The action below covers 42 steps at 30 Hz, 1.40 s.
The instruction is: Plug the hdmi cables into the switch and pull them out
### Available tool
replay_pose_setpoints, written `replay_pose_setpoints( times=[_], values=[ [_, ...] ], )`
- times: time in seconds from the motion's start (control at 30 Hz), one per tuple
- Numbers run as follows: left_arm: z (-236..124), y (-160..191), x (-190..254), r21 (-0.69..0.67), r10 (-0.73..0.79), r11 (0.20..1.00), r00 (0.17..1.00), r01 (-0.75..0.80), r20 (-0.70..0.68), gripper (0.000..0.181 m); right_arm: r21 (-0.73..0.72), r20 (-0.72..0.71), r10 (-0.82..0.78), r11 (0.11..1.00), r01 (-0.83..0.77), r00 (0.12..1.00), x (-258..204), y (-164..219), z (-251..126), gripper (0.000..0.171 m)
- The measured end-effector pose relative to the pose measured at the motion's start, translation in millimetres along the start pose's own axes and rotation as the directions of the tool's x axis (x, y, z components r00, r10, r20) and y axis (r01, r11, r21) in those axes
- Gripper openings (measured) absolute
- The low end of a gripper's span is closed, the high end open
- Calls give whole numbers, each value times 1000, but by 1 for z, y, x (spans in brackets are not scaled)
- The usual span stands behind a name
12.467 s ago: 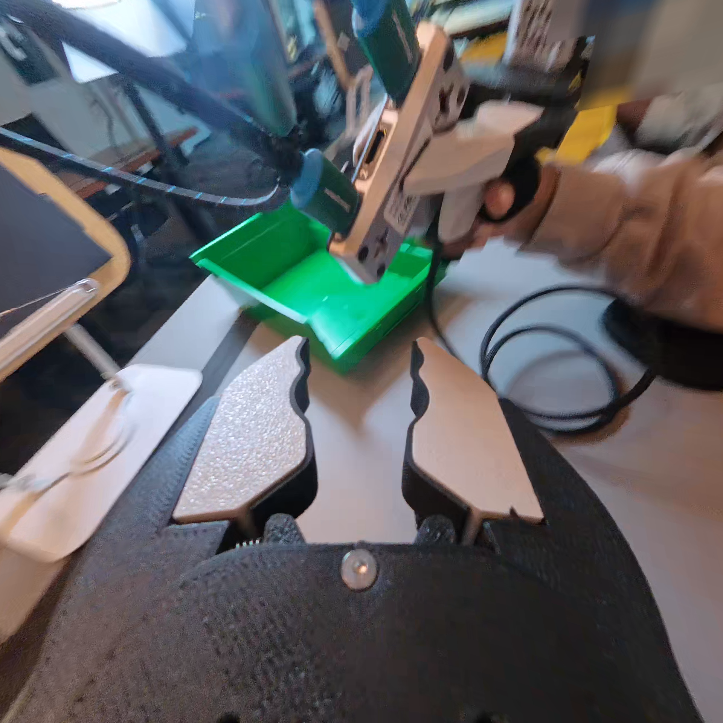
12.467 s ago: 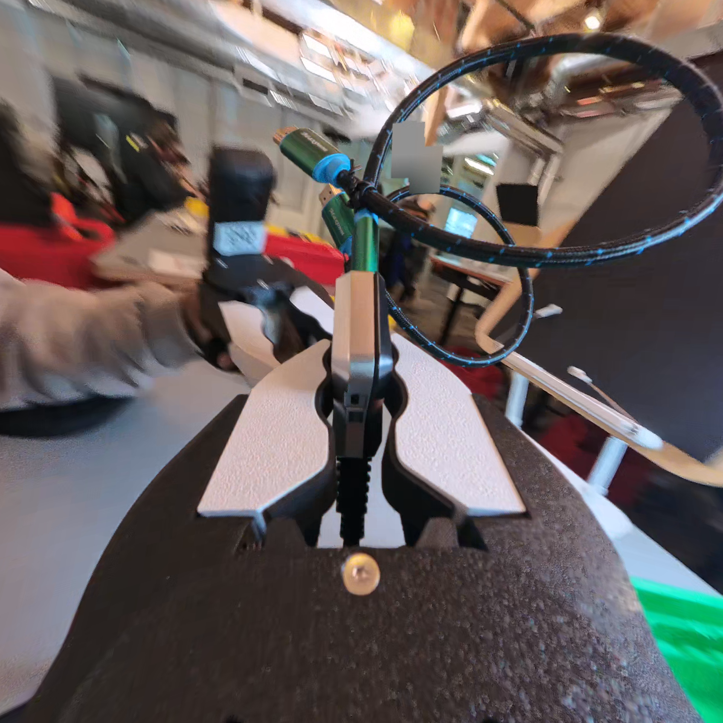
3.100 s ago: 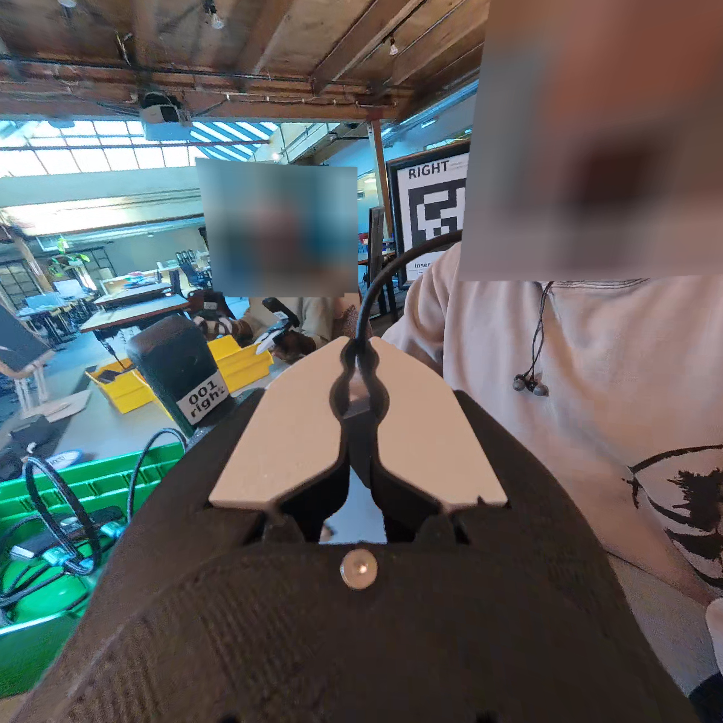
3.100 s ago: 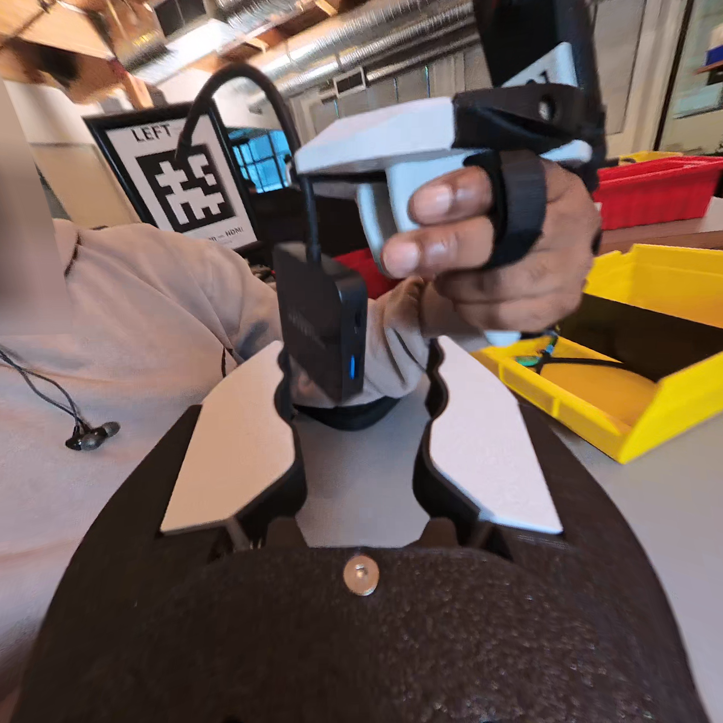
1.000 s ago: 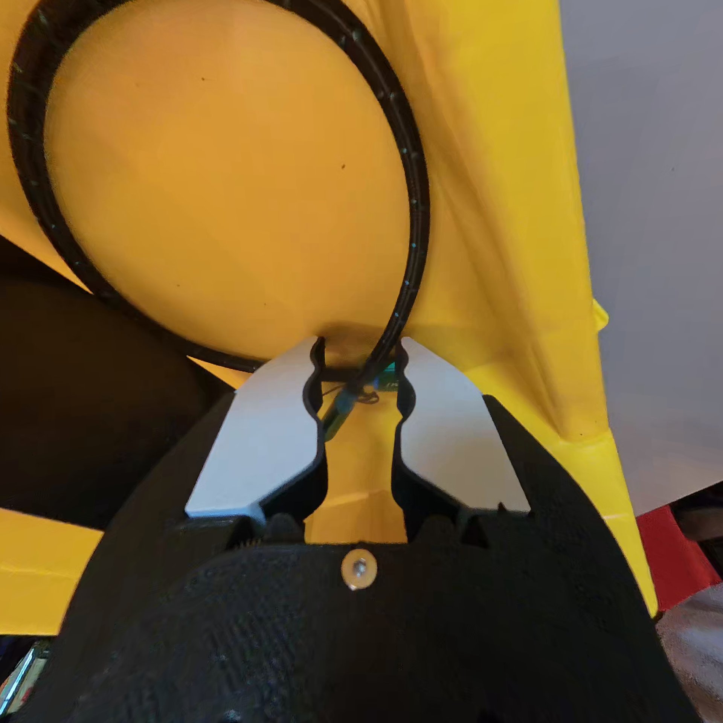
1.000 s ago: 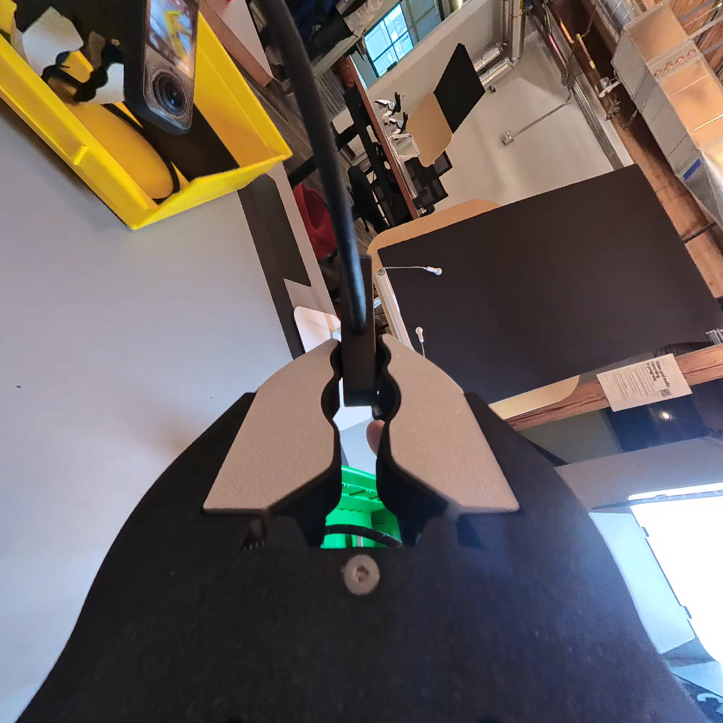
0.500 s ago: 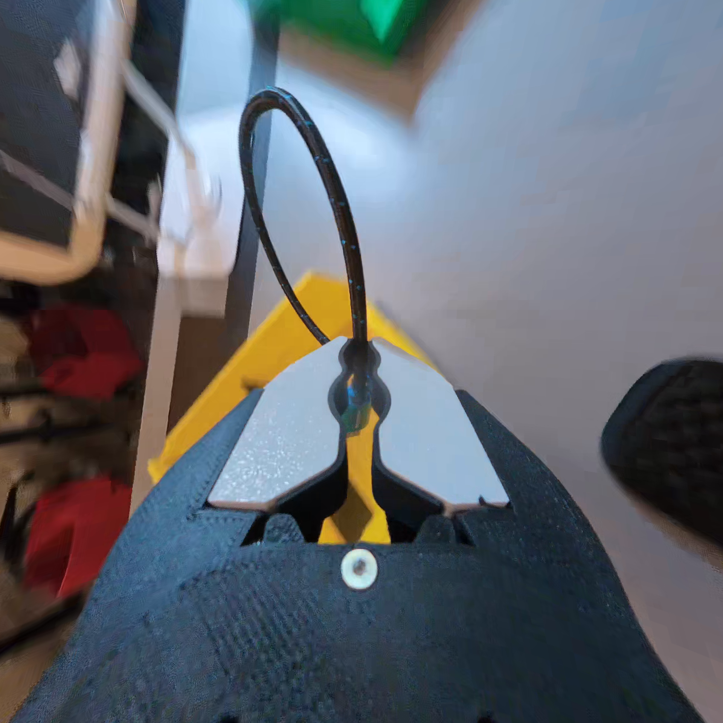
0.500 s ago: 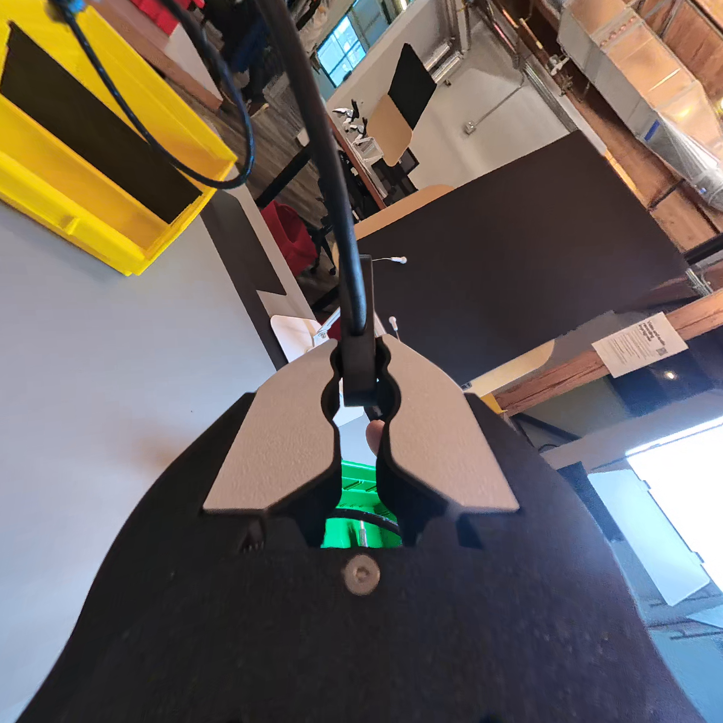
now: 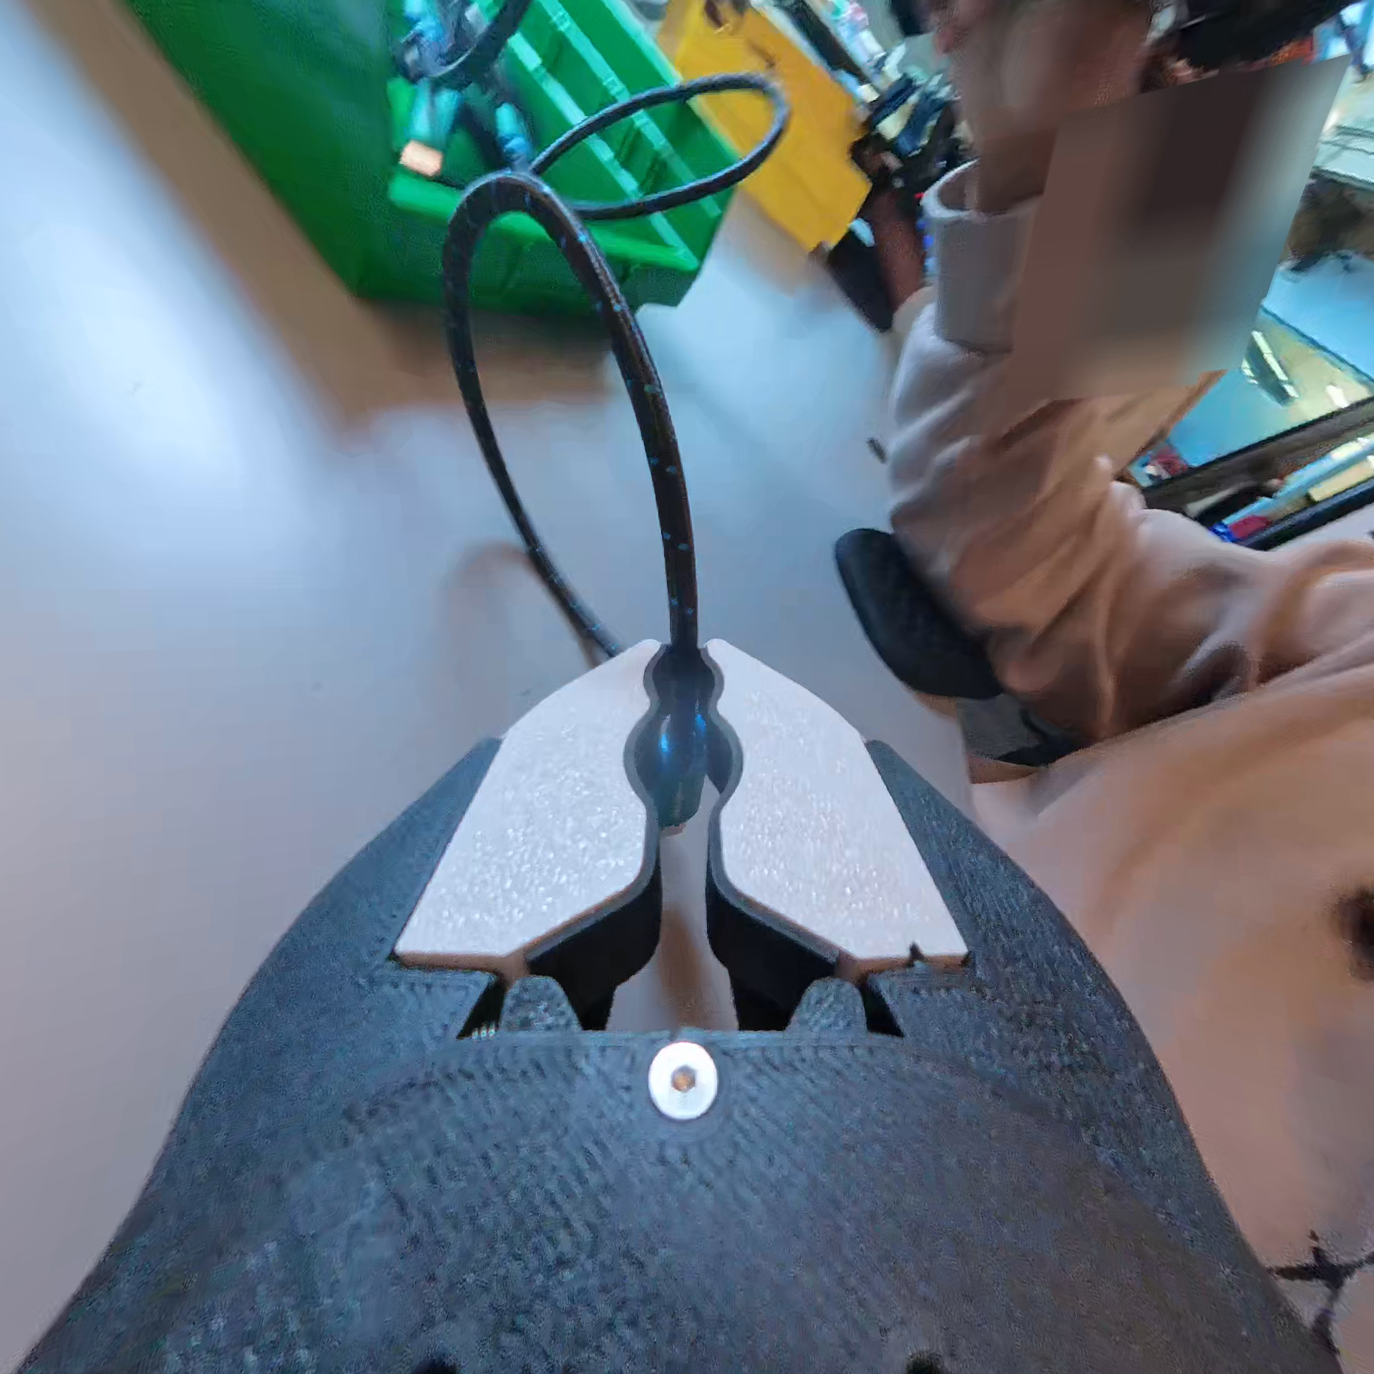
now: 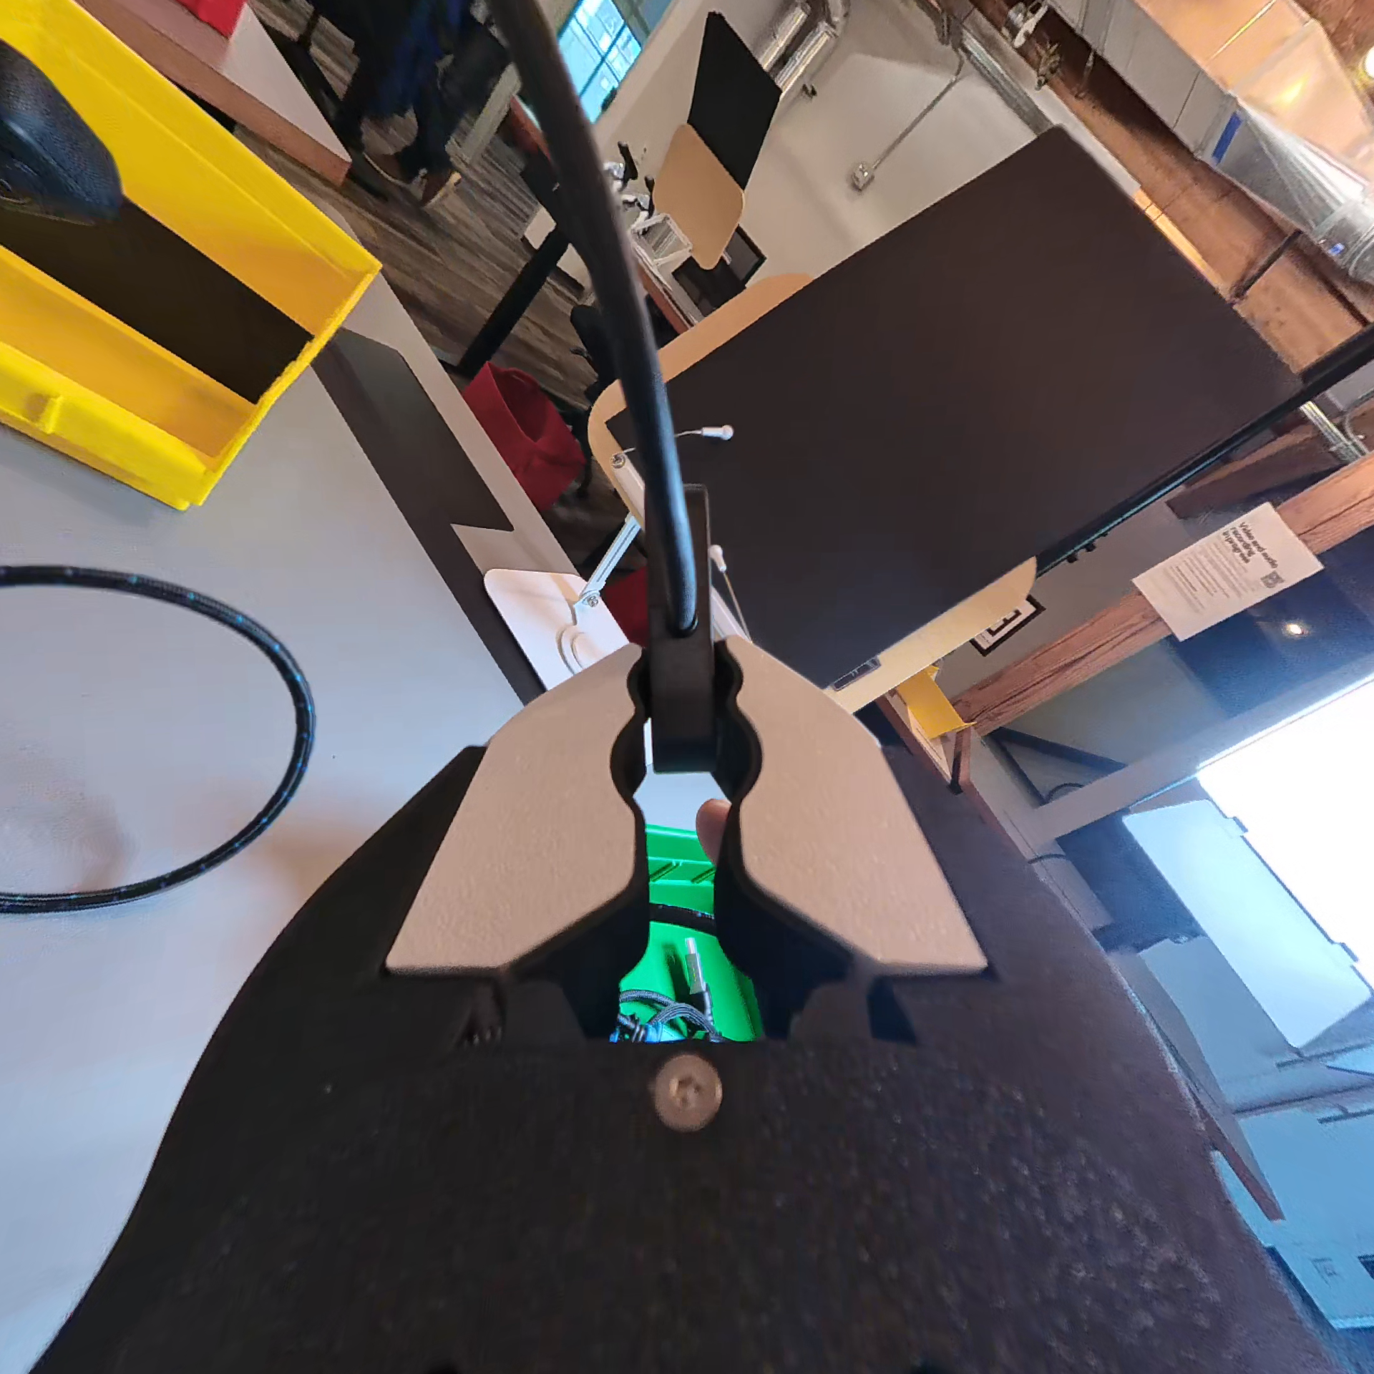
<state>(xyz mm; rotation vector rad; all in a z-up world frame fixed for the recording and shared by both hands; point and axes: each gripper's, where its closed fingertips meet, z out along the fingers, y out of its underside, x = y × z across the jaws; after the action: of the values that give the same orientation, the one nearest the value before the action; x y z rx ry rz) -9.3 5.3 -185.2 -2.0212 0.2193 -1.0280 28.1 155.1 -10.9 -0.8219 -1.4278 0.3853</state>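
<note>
- At frame centre, the left gripper (image 9: 680, 732) pinched a braided cable (image 9: 654, 476); its plug sat mostly hidden.
- Right gripper (image 10: 680, 714) clamped the black switch (image 10: 680, 699), partly hidden.

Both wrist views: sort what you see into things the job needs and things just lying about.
Needed:
- braided cable, clamped in the left gripper
- black switch with its lead, clamped in the right gripper

Lying about:
- green bin of spare cables
- yellow bin
- red bag
</note>
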Motion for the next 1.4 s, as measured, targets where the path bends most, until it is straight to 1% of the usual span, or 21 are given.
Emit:
replay_pose_setpoints(
  times=[0.07,0.13,0.2,0.23,0.3,0.37,0.43,0.47,0.53,0.63,0.7,0.77,0.83,0.87,0.97,1.0,1.07,1.1,1.2,1.3,1.4],
  values=[
    [-3,4,-12,-3,-25,1000,999,25,37,6,-10,9,-3,1000,3,1000,-3,4,4,15],
    [-7,9,-23,-39,8,999,994,-4,108,9,-14,23,5,1000,-5,1000,-7,6,8,15],
    [-12,16,-33,-95,76,994,978,-58,193,18,-20,33,11,1000,-10,999,-10,8,10,15],
    [-15,19,-37,-137,120,987,965,-90,232,28,-24,35,8,1000,-7,999,-11,9,11,15],
    [-26,17,-45,-198,235,964,913,-176,333,41,-32,29,1,999,0,1000,-11,9,10,15],
    [-45,5,-51,-248,363,928,821,-277,440,49,-33,21,3,999,-3,1000,-8,8,9,15],
    [-61,-7,-47,-286,464,885,743,-367,482,53,-25,18,23,999,-23,1000,-5,8,8,15],
    [-62,-10,-36,-287,507,862,737,-418,447,51,-19,21,37,999,-36,999,-5,7,8,15],
    [-54,-2,-14,-305,555,828,768,-471,320,47,-9,30,65,998,-65,997,-6,8,9,15],
    [-30,23,-4,-434,608,752,776,-496,167,49,-4,41,88,996,-88,995,-8,7,11,15],
    [-14,31,-7,-522,672,661,735,-539,90,50,-6,43,83,997,-83,996,-9,7,11,15],
    [1,40,-9,-600,693,566,720,-565,-24,49,-11,38,72,997,-71,997,-9,7,10,15],
    [10,43,-28,-695,732,443,676,-566,-85,49,-11,31,66,998,-66,997,-6,7,8,15],
    [13,47,-34,-730,723,392,678,-559,-132,46,-10,28,69,998,-68,997,-4,7,6,15],
    [20,60,-41,-766,647,331,723,-551,-240,37,-5,21,85,996,-85,996,2,10,2,15],
    [23,57,-40,-750,653,329,712,-574,-258,23,-3,20,89,996,-89,996,4,11,1,15],
    [24,54,-42,-736,684,299,674,-607,-278,15,14,27,95,995,-96,995,5,12,-1,15],
    [27,47,-43,-720,709,317,658,-617,-251,14,28,32,97,995,-98,995,5,12,-1,15],
    [21,10,-40,-657,745,440,657,-611,-112,13,72,53,92,993,-96,994,3,7,-3,15],
    [-3,-50,-41,-570,750,588,650,-573,120,13,90,52,73,993,-78,996,0,2,-3,15],
    [-35,-113,-36,-407,680,730,642,-549,355,13,94,83,38,995,-46,996,-12,-3,-1,15]
  ],
)
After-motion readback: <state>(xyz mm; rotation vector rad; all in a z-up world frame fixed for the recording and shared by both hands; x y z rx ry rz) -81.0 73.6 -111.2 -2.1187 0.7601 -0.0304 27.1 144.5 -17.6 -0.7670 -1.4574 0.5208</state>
